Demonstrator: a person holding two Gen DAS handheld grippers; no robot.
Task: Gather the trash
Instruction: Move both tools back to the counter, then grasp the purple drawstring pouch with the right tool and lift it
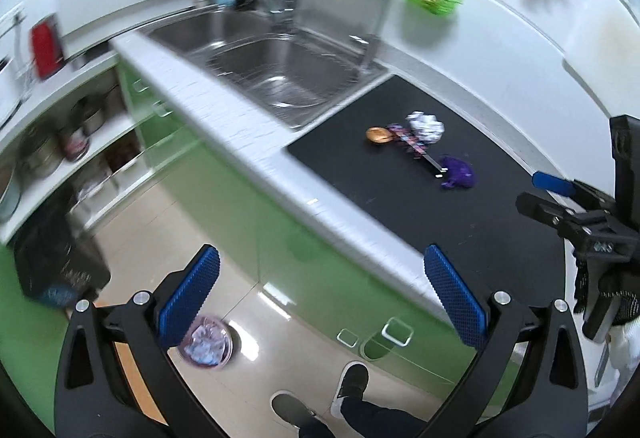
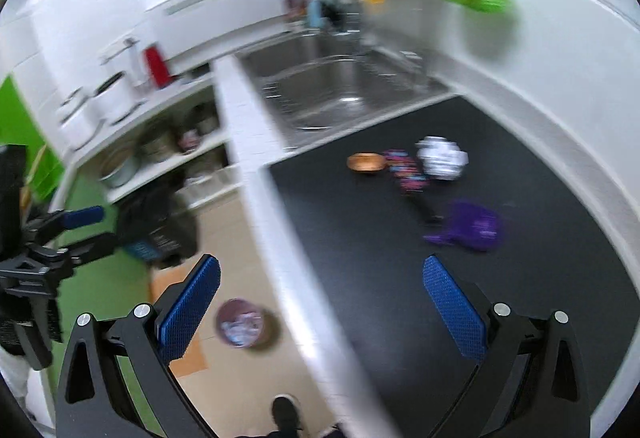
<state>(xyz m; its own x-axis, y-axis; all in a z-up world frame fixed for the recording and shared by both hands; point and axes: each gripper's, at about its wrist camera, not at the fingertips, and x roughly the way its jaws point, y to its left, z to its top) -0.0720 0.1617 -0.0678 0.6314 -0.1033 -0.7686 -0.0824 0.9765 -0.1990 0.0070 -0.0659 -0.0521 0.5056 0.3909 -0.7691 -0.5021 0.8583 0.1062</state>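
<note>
Nearest, the left gripper hangs over the floor in front of the bench edge, its blue fingers spread wide with nothing between them. Below it on the floor stands a small bin with crumpled scraps already inside. The right gripper is also wide and empty, straddling the bench edge, its right finger above the black mat.

This looks like the reach stage: no piece is in hand, and the next move calls for bringing one gripper forward and down over a scrap, then closing.

The trash lies farther out on the mat, well ahead of both grippers: a purple wrapper closest, then a patterned wrapper strip, a crumpled white paper ball and an orange lid-like disc, with the sink beyond.
</note>
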